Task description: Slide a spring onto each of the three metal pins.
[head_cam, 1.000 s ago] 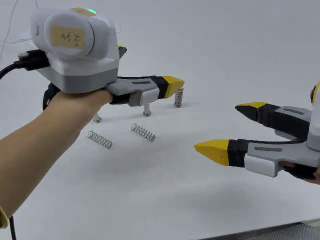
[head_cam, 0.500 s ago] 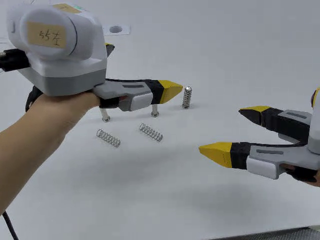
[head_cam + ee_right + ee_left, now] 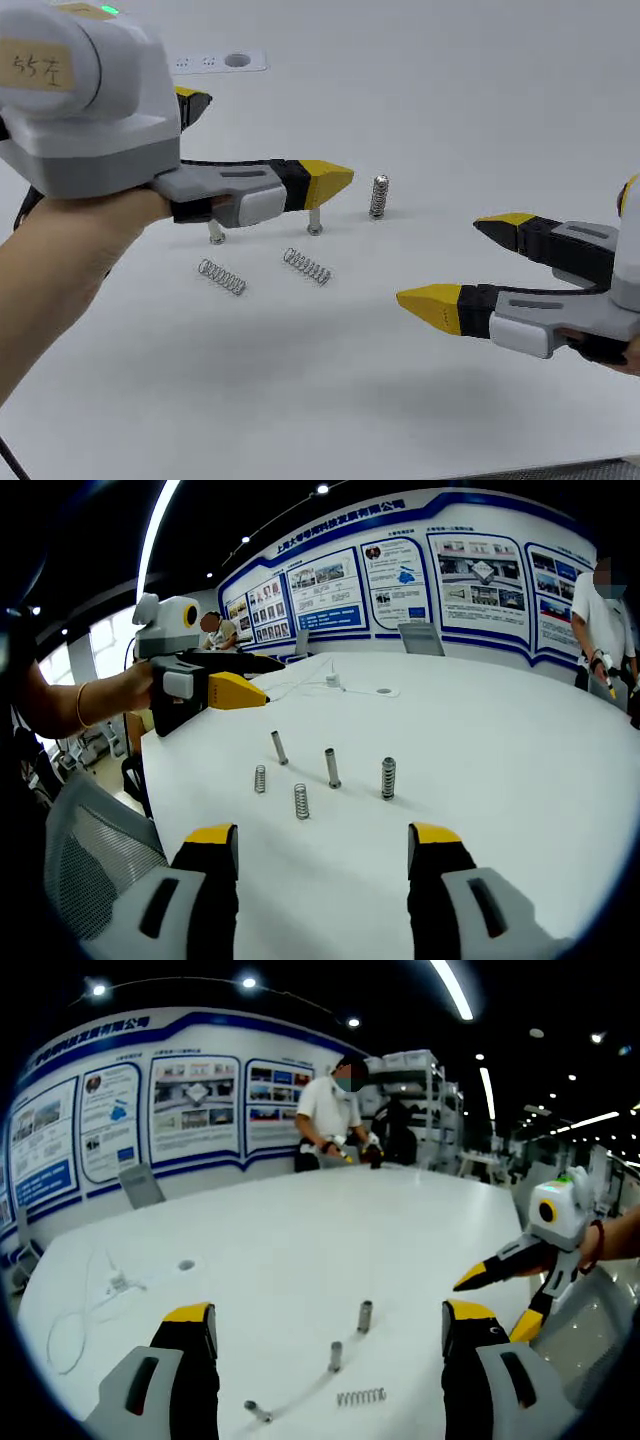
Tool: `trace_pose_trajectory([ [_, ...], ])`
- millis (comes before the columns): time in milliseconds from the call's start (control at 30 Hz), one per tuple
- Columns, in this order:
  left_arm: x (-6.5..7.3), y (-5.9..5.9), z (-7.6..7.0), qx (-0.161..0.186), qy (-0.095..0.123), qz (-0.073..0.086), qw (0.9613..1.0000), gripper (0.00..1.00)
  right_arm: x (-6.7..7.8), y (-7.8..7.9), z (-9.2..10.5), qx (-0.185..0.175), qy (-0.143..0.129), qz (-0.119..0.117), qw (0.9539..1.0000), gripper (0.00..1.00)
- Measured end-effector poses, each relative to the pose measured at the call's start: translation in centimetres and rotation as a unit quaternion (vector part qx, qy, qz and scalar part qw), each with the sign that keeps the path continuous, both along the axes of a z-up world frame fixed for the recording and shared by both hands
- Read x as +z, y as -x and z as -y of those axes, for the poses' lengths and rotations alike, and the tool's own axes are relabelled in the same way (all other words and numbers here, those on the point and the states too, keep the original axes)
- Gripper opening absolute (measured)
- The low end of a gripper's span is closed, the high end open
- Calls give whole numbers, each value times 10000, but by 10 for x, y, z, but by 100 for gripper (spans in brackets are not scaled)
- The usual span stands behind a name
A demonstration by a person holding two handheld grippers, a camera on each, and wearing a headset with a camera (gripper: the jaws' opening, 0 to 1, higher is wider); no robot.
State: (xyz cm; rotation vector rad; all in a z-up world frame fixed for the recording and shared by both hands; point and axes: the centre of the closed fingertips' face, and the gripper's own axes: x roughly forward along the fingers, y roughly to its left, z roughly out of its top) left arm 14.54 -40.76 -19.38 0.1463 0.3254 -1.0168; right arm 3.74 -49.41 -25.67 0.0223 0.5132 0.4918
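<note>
The left hand-held gripper (image 3: 272, 140) is hovering, jaws spread and empty, over 2 bare pins (image 3: 315, 222) (image 3: 216, 233) on the white bench (image 3: 450, 100). The right hand-held gripper (image 3: 440, 260) is hanging well apart, spread too, gripping nothing. 1 spring (image 3: 379, 198) is sitting on the rightmost pin (image 3: 380, 181); 2 loose springs (image 3: 306, 266) (image 3: 222, 277) are lying just beside the bare ones.

From my seat the left gripper (image 3: 270, 138) and right gripper (image 3: 440, 260) look identical: yellow tips, black behind them, then grey and white bodies. The left one has a tan label on top. The springs (image 3: 221, 277) and pins (image 3: 315, 222) are shiny silver on a plain white table (image 3: 420, 100). Blue-and-white posters (image 3: 400, 560) line the wall.
</note>
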Motion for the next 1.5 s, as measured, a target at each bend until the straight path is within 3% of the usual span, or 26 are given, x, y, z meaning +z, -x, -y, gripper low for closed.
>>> trace_pose_trajectory([
  [200, 4, 4, -9, 1, -18, 27, 10000, 94, -3, -4, -4, 96, 130, 18, 9999, 65],
  [500, 8, -1, -27, 157, 51, 35, 9999, 92, -7, -18, -14, 302, 332, 105, 9989, 56],
  [1133, -3, 11, -56, 397, 2, -76, 9992, 85, -39, -45, -49, 787, 472, 130, 9957, 32],
  [1500, -5, 20, -63, 488, -70, -62, 9988, 83, -64, -56, -64, 858, 449, -31, 9953, 28],
])
